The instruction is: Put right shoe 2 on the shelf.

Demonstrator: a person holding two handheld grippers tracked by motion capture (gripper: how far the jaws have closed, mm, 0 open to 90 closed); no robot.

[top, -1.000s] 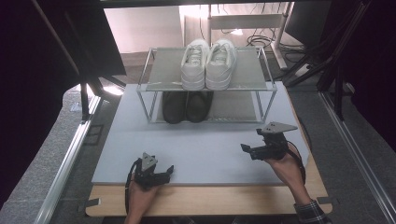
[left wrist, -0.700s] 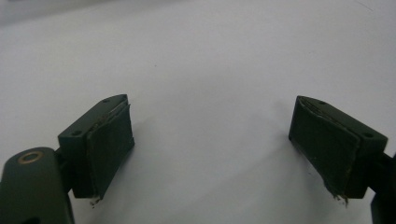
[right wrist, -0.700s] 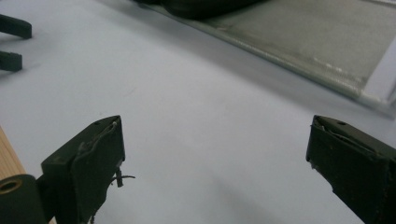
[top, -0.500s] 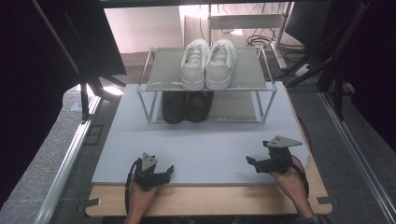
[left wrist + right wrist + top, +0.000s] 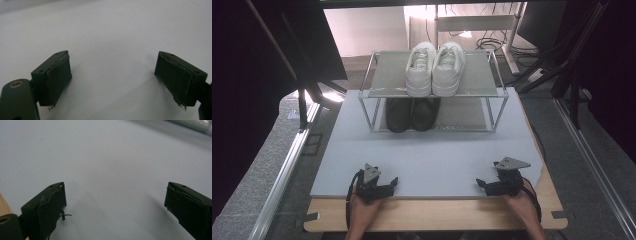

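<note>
Two black hand-held grippers (image 5: 388, 186) (image 5: 486, 186), jaws apart, low over grey mat (image 5: 437, 155).

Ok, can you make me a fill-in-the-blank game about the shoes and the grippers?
1. The white shoes sit on the ____ shelf of the rack.
2. The shoes on the shelf under them are ____.
3. The left gripper and the right gripper each have jaws that are wide ____.
4. The rack stands on a ____ mat.

Missing words: top; black; open; grey
</note>
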